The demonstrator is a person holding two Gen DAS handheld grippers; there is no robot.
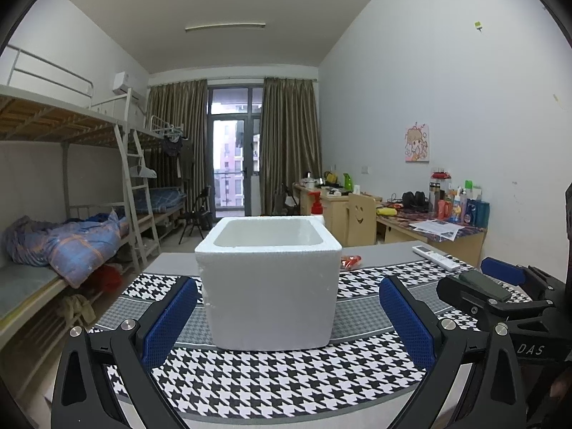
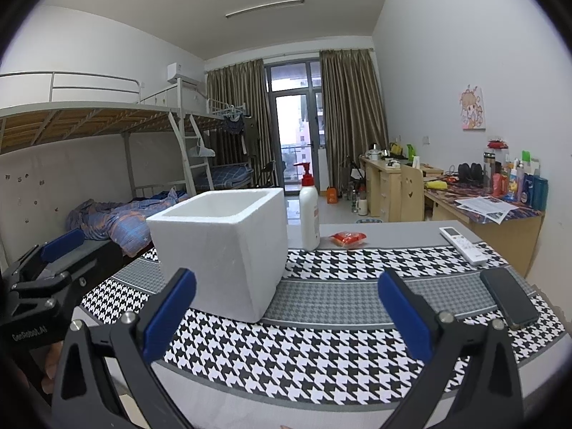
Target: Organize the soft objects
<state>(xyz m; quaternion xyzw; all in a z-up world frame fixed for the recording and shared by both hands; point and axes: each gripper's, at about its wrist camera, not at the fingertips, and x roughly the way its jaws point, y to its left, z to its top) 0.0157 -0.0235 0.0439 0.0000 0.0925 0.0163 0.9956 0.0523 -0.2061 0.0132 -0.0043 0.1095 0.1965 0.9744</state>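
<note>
Gaping wide and empty, left tongs (image 1: 287, 316) read "DAS"; right tongs (image 2: 286, 307), "GenRobot.AI"; foam box (image 2: 221, 246) between.

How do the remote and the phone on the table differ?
The remote is white with buttons showing; the phone is dark and plain-faced. The remote looks narrower, the phone broader. The remote lies farther back, half on the bare grey tabletop; the phone lies nearer, wholly on the houndstooth mat. Both lie flat near the table's right edge.
</note>
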